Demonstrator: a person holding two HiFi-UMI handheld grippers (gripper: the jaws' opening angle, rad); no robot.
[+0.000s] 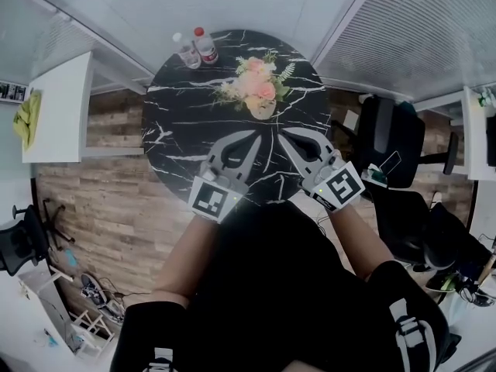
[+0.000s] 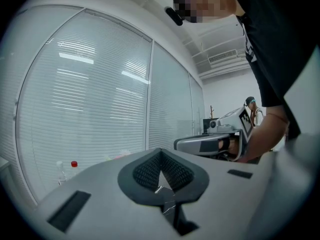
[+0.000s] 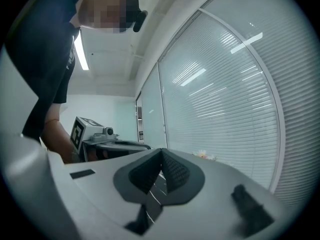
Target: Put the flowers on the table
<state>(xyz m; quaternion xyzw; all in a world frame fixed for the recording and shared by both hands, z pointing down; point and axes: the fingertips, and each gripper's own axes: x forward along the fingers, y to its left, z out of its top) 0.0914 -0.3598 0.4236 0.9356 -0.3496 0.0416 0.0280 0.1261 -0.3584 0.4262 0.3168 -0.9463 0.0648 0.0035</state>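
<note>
Dark shirt (image 1: 263, 285) hides the near rim of the black table (image 1: 174, 130). Left gripper (image 1: 253, 138) and right gripper (image 1: 288, 136) are both closed and empty above it. Flowers (image 1: 257, 87) lie at twelve o'clock, well apart from them, their base unclear. Two bottles (image 1: 198, 49) stand at eleven o'clock.

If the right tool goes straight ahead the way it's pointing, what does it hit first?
Probably the flowers; the right tool sees them slightly right of its line, so it could slip past.
</note>
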